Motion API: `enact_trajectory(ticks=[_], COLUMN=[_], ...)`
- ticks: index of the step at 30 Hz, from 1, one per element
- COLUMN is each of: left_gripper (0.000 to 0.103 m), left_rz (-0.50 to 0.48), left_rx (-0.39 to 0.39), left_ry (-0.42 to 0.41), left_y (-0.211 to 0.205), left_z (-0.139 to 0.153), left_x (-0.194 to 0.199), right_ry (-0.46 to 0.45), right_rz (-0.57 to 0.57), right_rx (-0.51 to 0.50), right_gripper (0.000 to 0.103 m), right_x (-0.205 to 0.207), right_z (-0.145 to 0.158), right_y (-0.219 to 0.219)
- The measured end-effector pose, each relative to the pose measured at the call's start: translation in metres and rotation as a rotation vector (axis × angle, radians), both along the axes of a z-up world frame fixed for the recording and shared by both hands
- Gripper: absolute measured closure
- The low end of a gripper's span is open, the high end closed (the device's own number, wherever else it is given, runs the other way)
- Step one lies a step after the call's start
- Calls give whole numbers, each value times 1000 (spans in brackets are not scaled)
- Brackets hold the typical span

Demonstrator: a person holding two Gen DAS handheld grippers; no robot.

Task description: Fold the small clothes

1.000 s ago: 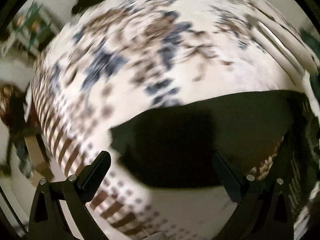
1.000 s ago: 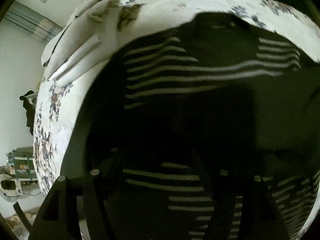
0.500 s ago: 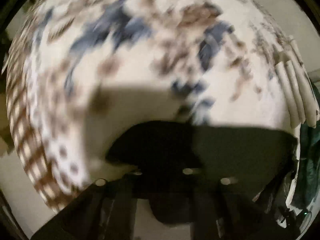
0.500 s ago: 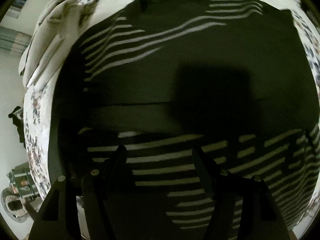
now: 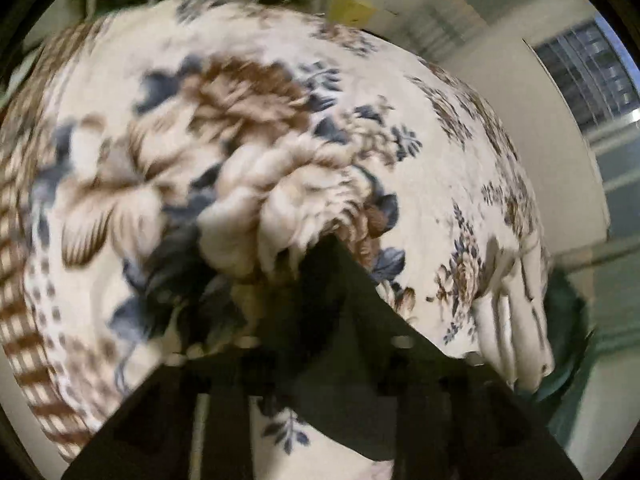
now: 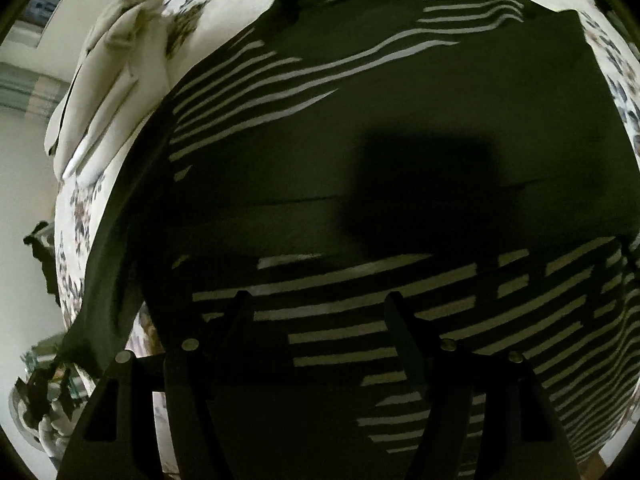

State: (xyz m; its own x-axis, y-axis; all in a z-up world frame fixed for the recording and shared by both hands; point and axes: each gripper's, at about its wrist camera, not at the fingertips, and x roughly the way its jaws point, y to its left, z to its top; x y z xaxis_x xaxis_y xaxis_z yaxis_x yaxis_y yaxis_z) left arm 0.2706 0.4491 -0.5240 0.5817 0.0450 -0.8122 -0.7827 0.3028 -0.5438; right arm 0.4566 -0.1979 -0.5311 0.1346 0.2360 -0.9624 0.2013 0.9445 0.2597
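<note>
One dark striped garment (image 6: 400,128) spreads beneath the right gripper (image 6: 316,312), fingers apart; the left gripper (image 5: 324,344) pinches its lifted corner

- Dark striped garment (image 6: 360,140) spread flat over floral sheet (image 6: 72,216), filling most of the view.
- Right gripper (image 6: 320,340) low over garment's near striped part, fingers apart.
- Folded cream cloth (image 6: 108,80) just beside garment's far-left edge.

Before me lies a dark green cloth garment (image 6: 400,128) banded with thin white stripes. Under it I see a cream bedsheet (image 5: 452,152) printed with brown and slate-blue flowers. Beside it sits a plain off-white folded cloth (image 6: 108,80).
</note>
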Motion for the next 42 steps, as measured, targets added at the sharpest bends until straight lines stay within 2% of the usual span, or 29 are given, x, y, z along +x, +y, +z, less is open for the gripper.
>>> enact_trajectory(ticks=[1,2,4,7,9,10,11,13,14,15,16,17,19,20,24,25,28,32,36,42], left_gripper=[50,34,33,33,33,33,33,35,45,89,97,98,99,99,99,99,99,99,99,98], left_rz=[20,41,92,128,128,119,109,84,76,60,29,6,-33,-51,-165,-201,-316,-497,-690,-877], left_rx=[-30,-54,-133,-256,-265,-247,-217,-118,-70,-12,29,69,167,188,351,403,489,522,519,409], left_ry=[-9,-8,-31,-57,-64,-59,-43,18,42,69,112,140,141,143,142,135,94,48,17,7], left_y=[-3,-10,-23,-38,-41,-41,-39,-37,-36,-36,-36,-37,-45,-48,-83,-98,-153,-260,-400,-578], left_z=[-5,-10,-28,-60,-71,-74,-73,-67,-63,-56,-50,-44,-20,-13,42,60,98,122,118,85], left_x=[-10,-19,-39,-41,-27,-17,-7,16,23,32,42,49,60,63,82,90,119,160,190,218], right_ry=[1,5,14,21,36,41,42,28,28,27,27,33,39,39,39,42,37,13,29,62], right_rz=[3,3,-2,-13,-5,3,9,-2,-7,-14,-23,-34,-49,-58,-99,-115,-146,-135,-123,-106], right_rx=[1,2,3,-38,-172,-243,-334,-415,-449,-456,-450,-436,-421,-412,-331,-301,-214,-152,-85,-24], right_gripper=[34,34,34,34,27,16,13,13,13,13,13,13,13,13,13,13,13,13,13,13], right_x=[-1,-2,-2,-2,2,4,8,13,16,18,20,21,22,22,16,15,14,17,21,24], right_z=[-1,-2,-4,-8,-10,-10,-10,-7,-6,-5,-3,-2,2,4,16,19,29,37,37,30], right_y=[3,4,6,6,5,5,4,2,0,-1,-2,-5,-9,-11,-36,-45,-80,-129,-193,-280])
